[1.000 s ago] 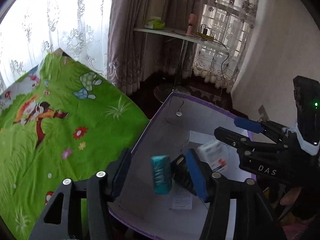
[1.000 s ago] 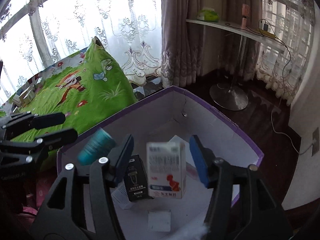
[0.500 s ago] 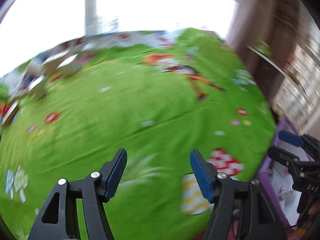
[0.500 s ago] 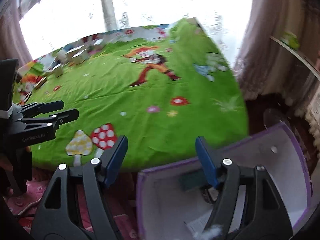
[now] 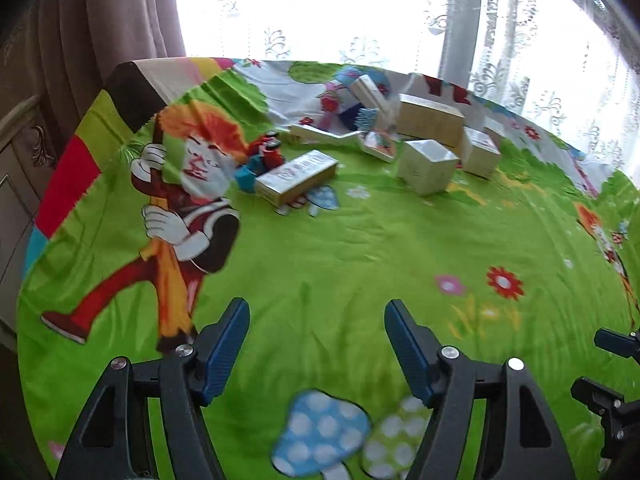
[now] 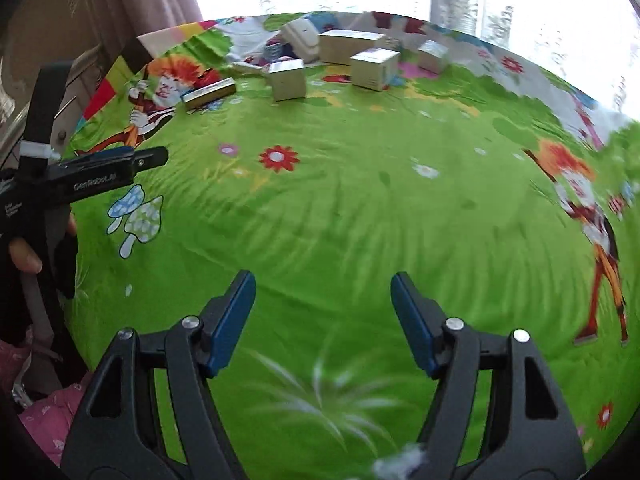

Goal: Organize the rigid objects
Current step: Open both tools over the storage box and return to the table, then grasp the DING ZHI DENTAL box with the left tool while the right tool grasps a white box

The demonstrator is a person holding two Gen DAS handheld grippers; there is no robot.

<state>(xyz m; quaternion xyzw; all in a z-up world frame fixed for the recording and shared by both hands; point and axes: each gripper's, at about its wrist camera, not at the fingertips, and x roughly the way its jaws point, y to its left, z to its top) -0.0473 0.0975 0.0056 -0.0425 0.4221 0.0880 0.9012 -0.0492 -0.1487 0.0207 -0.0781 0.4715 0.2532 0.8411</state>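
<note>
Cluttering the far green sheet [image 5: 340, 248], small boxes [image 5: 428, 160], lace curtain [image 5: 320, 12] behind

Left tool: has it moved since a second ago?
Yes. The left tool swung from over the purple box to the green sheet, facing the boxes; jaws opening, empty.

1. A green cartoon bedsheet [image 5: 320, 264] spreads beneath and ahead of the jaws.
2. Lace curtains [image 5: 360, 20] hang far ahead.
3. A brown drape [image 5: 100, 32] hangs far ahead, left.
</note>
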